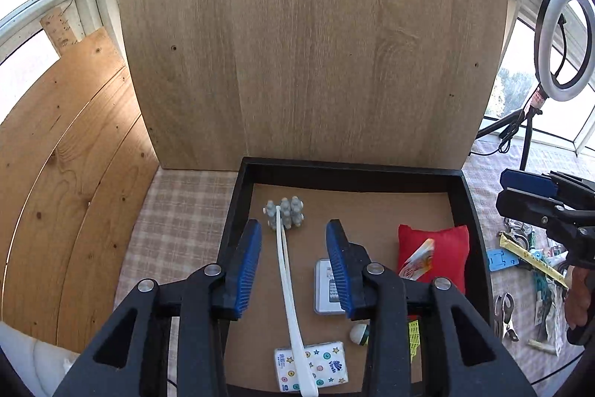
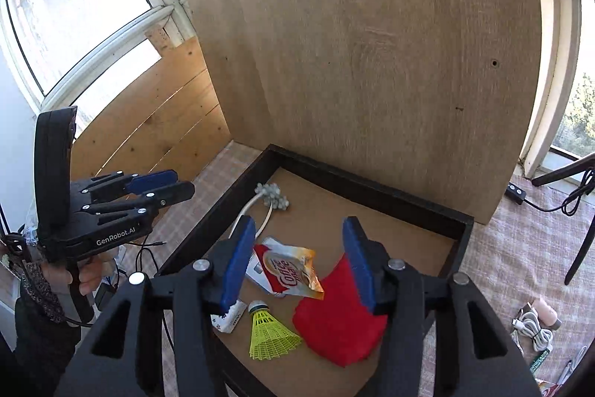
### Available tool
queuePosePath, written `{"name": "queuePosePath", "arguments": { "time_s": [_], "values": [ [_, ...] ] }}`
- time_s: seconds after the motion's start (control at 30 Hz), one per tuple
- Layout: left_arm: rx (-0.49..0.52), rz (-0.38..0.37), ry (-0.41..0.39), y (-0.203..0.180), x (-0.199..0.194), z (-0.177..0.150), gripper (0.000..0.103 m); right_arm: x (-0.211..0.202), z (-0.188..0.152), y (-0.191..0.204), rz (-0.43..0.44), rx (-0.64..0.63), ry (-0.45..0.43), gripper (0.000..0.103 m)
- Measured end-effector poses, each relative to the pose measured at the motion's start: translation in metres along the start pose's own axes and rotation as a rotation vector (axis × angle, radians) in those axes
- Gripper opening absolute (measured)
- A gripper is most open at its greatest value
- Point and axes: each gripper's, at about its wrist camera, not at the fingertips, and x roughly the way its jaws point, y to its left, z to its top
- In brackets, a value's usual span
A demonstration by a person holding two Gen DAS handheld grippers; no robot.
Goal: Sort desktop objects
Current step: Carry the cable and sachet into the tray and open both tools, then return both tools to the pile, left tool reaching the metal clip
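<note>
Both our grippers hang over the black tray, tilted downward, jaws spread and pinching nothing.

Behind the tray [image 1: 472, 211] stands a tall wooden board [image 1: 312, 39], closing off the far side; checked tablecloth [image 1: 178, 211] lies open to either side. Our left gripper [image 1: 293, 263] straddles the white long-handled massager [image 1: 284, 248] without touching it; our right gripper [image 2: 299, 263] hovers above the red cushion [image 2: 334, 326] and coffee creamer sachet [image 2: 290, 270]. Also in the tray are a tissue pack [image 1: 323, 365] and a yellow shuttlecock [image 2: 269, 333]. More clutter [image 1: 535, 266] lies right of the tray.
</note>
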Motion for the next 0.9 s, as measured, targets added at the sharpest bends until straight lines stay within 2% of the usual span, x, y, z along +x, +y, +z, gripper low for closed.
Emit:
{"name": "queuePosePath", "arguments": {
  "time_s": [0.3, 0.5, 0.7, 0.9],
  "values": [
    [0.006, -0.021, -0.008, -0.009, -0.013, -0.011, 0.035, -0.025, -0.003, -0.027, -0.01, 0.058, 0.0, 0.051],
    [0.025, -0.045, -0.026, -0.029, -0.036, -0.024, 0.035, -0.073, -0.018, -0.054, -0.057, 0.057, -0.028, 0.051],
    [0.07, -0.096, -0.039, -0.068, -0.053, -0.038, 0.035, -0.132, -0.043, -0.099, -0.142, 0.089, -0.044, 0.051],
    [0.15, -0.173, -0.002, -0.127, -0.053, -0.058, 0.035, -0.186, -0.082, -0.146, -0.219, 0.131, -0.049, 0.051]
  ]
}}
